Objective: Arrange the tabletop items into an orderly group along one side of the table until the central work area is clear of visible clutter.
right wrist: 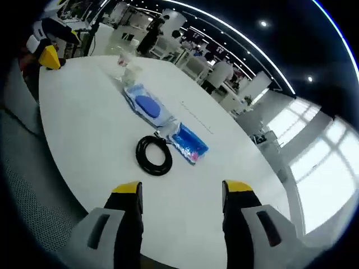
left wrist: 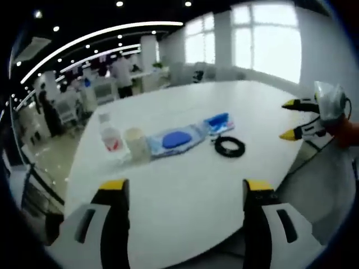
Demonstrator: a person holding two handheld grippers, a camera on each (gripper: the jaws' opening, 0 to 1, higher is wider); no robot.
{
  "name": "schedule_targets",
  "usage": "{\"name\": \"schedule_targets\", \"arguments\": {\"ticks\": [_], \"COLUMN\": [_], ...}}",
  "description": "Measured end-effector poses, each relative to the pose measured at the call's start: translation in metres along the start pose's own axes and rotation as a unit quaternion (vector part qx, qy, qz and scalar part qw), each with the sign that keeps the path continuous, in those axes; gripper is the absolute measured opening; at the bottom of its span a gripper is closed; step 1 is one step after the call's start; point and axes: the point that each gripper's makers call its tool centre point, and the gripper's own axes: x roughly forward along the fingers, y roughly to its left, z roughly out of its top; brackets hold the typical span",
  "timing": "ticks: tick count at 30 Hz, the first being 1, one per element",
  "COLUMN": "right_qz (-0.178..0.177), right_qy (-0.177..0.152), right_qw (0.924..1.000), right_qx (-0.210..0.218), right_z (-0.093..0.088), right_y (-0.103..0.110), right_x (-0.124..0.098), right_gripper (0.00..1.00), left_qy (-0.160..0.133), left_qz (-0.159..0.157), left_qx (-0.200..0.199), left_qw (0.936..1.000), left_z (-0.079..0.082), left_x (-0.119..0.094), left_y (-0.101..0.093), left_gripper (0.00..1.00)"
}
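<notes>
A loose row of items lies across the white table (left wrist: 185, 224). It holds a small clear bottle with a red label (left wrist: 110, 137), a clear cup (left wrist: 134, 143), a clear bag with a blue object inside (left wrist: 176, 139), a blue packet (left wrist: 220, 123) and a black cable coil (left wrist: 229, 147). My left gripper (left wrist: 186, 188) hovers open over the near table edge, well short of them. My right gripper (left wrist: 291, 119) comes in from the right, open and empty. In the right gripper view, that gripper (right wrist: 183, 189) stands open just short of the coil (right wrist: 153, 155) and blue packet (right wrist: 189, 144). Beyond lie the bag (right wrist: 145, 105), the cup (right wrist: 132, 70) and the bottle (right wrist: 122, 60). The left gripper (right wrist: 60, 46) shows at the far table edge.
The table (right wrist: 84, 129) is round-edged, with grey floor (right wrist: 28, 168) beside it. Several people (left wrist: 120, 75) stand among desks in the office behind. Bright windows (left wrist: 269, 39) line one wall.
</notes>
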Motion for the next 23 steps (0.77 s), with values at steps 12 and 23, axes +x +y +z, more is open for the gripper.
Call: {"name": "schedule_targets", "arguments": {"ticks": [12,23], "right_qz": [0.004,0.019], "right_qy": [0.014,0.046], "right_qw": [0.9999,0.9976], "right_qx": [-0.004,-0.048], "right_z": [-0.007,-0.020], "right_y": [0.000,0.009], "right_x": [0.003,0.008], "right_gripper": [0.49,0.53], "left_qy": [-0.013,-0.022], "left_qz": [0.018,0.019], "left_qx": [-0.056,-0.053], "left_qw": [0.9982,0.9982], "left_z": [0.001,0.005], "left_x": [-0.003,-0.002], "left_y": [0.017,0.016], "left_gripper": [0.80,0.79]}}
